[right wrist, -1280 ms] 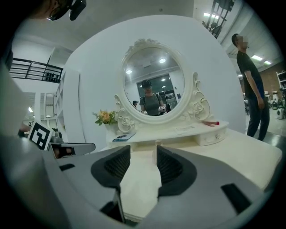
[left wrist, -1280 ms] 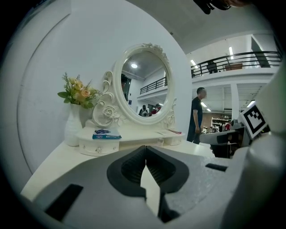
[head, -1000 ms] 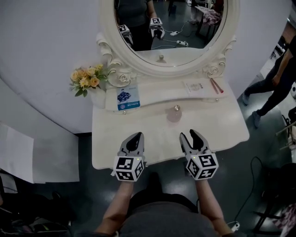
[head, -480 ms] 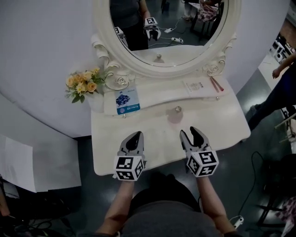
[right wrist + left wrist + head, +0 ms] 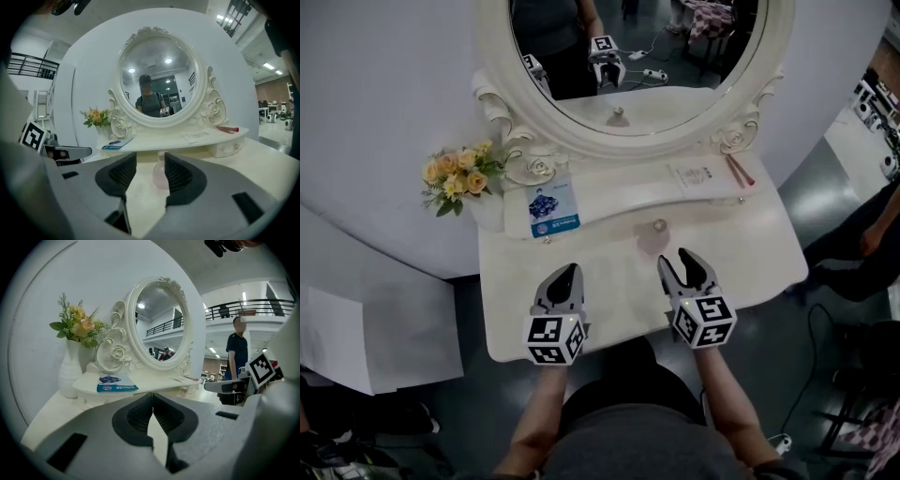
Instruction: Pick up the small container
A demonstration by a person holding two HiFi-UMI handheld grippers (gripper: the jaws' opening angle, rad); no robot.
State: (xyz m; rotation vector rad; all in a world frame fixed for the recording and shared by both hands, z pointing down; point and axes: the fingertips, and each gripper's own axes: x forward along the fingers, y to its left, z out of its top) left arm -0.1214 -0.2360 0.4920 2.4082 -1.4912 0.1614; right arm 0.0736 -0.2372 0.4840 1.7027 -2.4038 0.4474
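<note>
The small container (image 5: 654, 238) is a pale pink, see-through bottle with a knob top. It stands in the middle of the white dressing table (image 5: 741, 253), just below the raised shelf. My right gripper (image 5: 682, 263) hovers over the table's front part, a short way before the container and slightly right of it, jaws open and empty. In the right gripper view the container (image 5: 159, 177) shows ahead through the gap of the right gripper (image 5: 150, 161). My left gripper (image 5: 565, 276) hangs at the front left, jaws shut with nothing in them; the left gripper view shows the left gripper (image 5: 153, 401) with its pads touching.
An oval mirror (image 5: 628, 56) rises behind the shelf. On the shelf lie a blue card (image 5: 552, 208), a leaflet (image 5: 698, 175) and red sticks (image 5: 739, 171). A white vase of flowers (image 5: 455, 173) stands at the far left. A person (image 5: 862, 253) is on the floor at the right.
Both grippers have edged forward over the table, the right one a little closer to the container. Their jaws stand as before. The person at the right has moved.
</note>
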